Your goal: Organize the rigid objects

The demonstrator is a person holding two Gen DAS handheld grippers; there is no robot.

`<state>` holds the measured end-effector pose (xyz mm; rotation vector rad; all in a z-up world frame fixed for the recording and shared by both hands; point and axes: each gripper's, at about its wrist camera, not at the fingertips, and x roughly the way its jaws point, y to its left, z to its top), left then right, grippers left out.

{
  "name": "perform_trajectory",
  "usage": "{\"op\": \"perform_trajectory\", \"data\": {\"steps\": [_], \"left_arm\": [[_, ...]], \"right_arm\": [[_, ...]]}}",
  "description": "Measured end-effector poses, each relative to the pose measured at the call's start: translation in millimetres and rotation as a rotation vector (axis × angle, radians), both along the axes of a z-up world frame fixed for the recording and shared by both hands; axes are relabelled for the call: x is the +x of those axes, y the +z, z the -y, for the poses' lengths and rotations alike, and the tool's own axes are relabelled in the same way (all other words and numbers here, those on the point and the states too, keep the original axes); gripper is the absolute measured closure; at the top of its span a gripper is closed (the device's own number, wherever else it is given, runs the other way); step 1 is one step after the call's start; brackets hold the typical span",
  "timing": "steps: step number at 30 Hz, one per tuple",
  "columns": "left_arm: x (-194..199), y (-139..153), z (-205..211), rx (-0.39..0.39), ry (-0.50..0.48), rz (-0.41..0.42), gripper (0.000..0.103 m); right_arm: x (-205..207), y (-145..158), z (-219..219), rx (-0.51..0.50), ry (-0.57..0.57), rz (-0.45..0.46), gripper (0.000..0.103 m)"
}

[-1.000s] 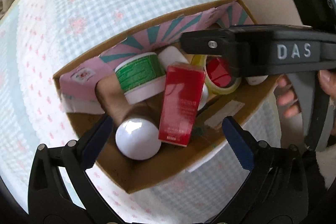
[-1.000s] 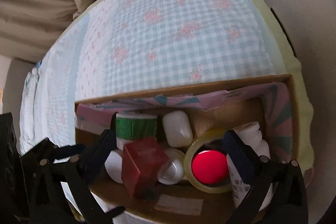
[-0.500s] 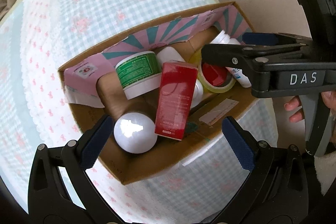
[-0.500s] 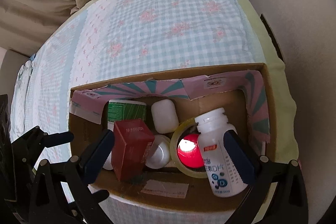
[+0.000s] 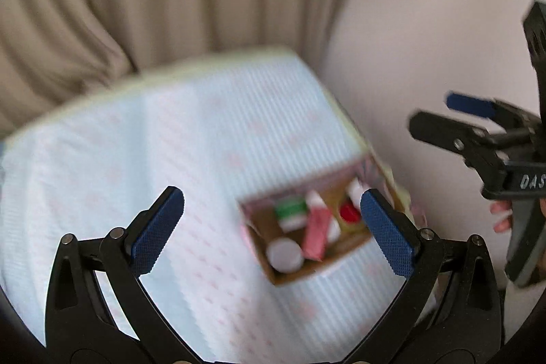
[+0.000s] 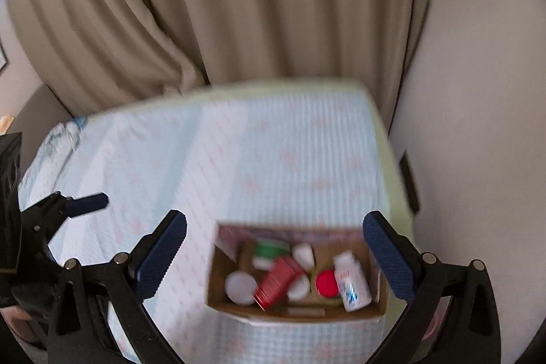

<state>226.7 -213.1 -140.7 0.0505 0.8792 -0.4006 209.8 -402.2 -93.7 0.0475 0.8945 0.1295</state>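
Right wrist view: motion-blurred cardboard box [image 6: 300, 309], labels unreadable; right tool [image 6: 273, 255] and left tool [image 5: 271, 227] spread, empty.

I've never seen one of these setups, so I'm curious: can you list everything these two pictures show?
cardboard box: one, brown, on the bed's near right corner
white bottle: one, in box, right side
red box: one, in box, tilted
green tub: one, in box, back
tape roll: one, red centre, in box
white lid: one, in box, left
bedspread: one, pale blue check
curtain: one, beige, behind
left gripper: jaws open, empty
right gripper: jaws open, empty
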Motion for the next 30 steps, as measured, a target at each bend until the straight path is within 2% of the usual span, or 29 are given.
{"op": "perform_trajectory", "data": {"steps": [3, 6, 10, 18, 30], "left_arm": [[-25, 52, -38, -0.033, 0.056, 0.126, 0.0], [-55, 91, -76, -0.055, 0.126, 0.248, 0.0], [-95, 127, -122, -0.082, 0.218, 0.357, 0.0], [-146, 132, -153, 0.0, 0.29, 0.427, 0.0], [-178, 137, -166, -0.002, 0.323, 0.487, 0.0]], "right_arm": [[-26, 57, -29, -0.023, 0.007, 0.121, 0.0], [-53, 96, -57, -0.037, 0.002, 0.207, 0.0], [-87, 123, -85, -0.064, -0.021, 0.287, 0.0], [-142, 134, -116, -0.096, -0.056, 0.421, 0.0], [-163, 135, -121, -0.089, -0.106, 0.448, 0.0]]}}
